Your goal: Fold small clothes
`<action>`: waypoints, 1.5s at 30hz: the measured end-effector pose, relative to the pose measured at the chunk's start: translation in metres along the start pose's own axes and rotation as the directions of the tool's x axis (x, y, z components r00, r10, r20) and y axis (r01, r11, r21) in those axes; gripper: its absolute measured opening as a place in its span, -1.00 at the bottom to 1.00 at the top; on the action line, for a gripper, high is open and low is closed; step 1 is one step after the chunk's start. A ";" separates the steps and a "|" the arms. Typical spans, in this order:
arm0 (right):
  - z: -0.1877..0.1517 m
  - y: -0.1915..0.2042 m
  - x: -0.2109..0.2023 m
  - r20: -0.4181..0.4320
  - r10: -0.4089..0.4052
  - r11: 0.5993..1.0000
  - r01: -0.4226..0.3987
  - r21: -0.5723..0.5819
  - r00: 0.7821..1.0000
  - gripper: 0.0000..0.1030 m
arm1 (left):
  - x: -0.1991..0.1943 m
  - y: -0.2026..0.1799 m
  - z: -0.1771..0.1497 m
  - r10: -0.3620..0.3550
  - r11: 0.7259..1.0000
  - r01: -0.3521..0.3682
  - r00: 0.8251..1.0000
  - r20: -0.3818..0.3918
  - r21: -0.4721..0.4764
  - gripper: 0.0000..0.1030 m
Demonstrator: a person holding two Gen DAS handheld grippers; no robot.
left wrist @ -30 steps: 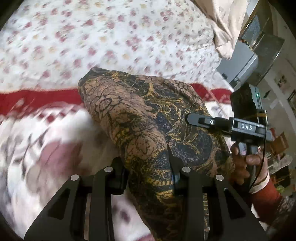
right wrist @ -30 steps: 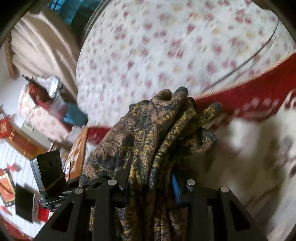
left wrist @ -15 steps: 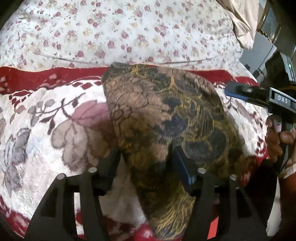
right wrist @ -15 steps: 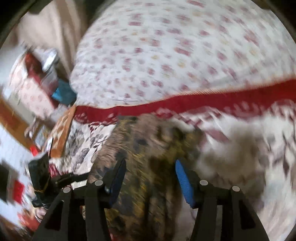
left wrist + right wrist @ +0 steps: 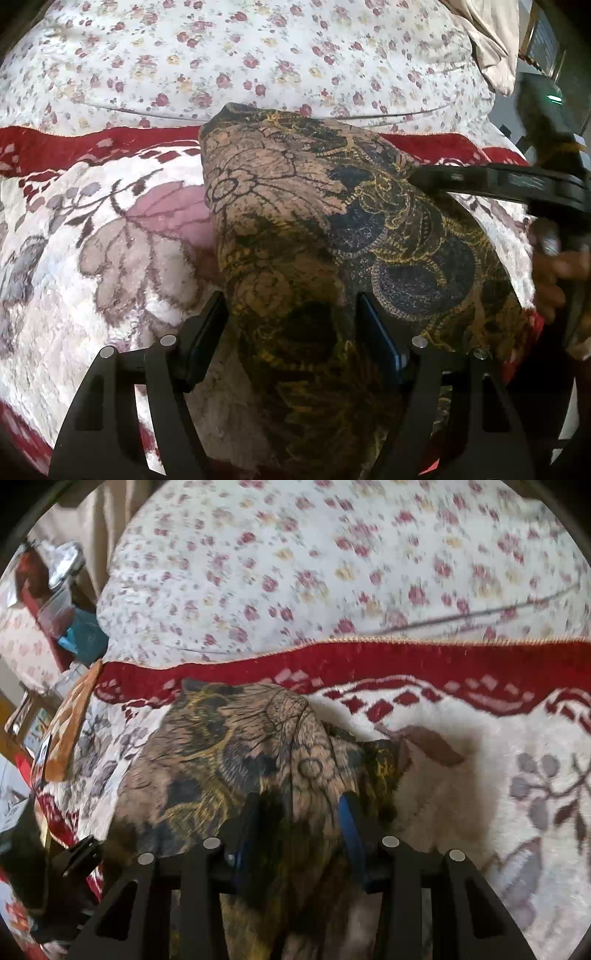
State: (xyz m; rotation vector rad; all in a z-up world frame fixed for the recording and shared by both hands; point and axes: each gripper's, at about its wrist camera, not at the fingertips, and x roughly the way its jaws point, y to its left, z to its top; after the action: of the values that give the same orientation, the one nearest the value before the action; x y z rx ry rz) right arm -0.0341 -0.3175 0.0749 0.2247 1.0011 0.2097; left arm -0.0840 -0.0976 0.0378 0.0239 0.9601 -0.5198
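Note:
A brown, gold and dark blue patterned cloth (image 5: 332, 229) lies spread on the plush blanket (image 5: 110, 258). It also shows in the right wrist view (image 5: 221, 760). My left gripper (image 5: 291, 328) is open, its fingers standing either side of the cloth's near edge. My right gripper (image 5: 299, 823) is open too, with the cloth's edge lying between its fingers. The right gripper also shows in the left wrist view (image 5: 480, 181) at the cloth's right side.
The white and red floral blanket lies over a flowered bedsheet (image 5: 258, 55). A beige cloth (image 5: 487, 40) lies at the far right corner. Cluttered furniture (image 5: 48, 602) stands past the bed's left side in the right wrist view.
Both grippers brought the cloth down onto the blanket and opened. The bunched cloth is now spread flat.

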 end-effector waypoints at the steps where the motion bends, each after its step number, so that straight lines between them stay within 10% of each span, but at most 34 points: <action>1: -0.004 0.011 -0.012 0.013 0.012 0.999 -0.012 -0.038 1.000 -0.20 | -0.002 0.000 0.000 0.002 1.000 -0.002 1.000 0.004 -0.003 0.42; 9: -0.057 0.051 -0.051 0.009 0.053 0.983 -0.051 -0.176 0.999 -0.19 | -0.016 -0.004 -0.005 0.087 0.996 -0.087 0.995 0.051 -0.002 0.42; 18: -0.124 0.050 -0.032 -0.062 -0.137 0.953 0.115 -0.281 0.989 -0.22 | -0.017 -0.009 -0.020 0.102 0.995 -0.101 0.994 0.049 -0.028 0.42; 45: -0.081 0.073 -0.080 0.133 -0.165 0.983 0.174 -0.056 0.977 0.63 | -0.070 -0.021 0.000 0.229 0.971 -0.213 0.960 0.159 -0.107 0.42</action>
State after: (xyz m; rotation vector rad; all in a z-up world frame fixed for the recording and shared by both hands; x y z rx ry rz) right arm -0.1501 -0.2625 0.1172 0.0890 0.8787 0.0719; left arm -0.1255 -0.0866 0.0969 0.0061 0.8000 -0.2670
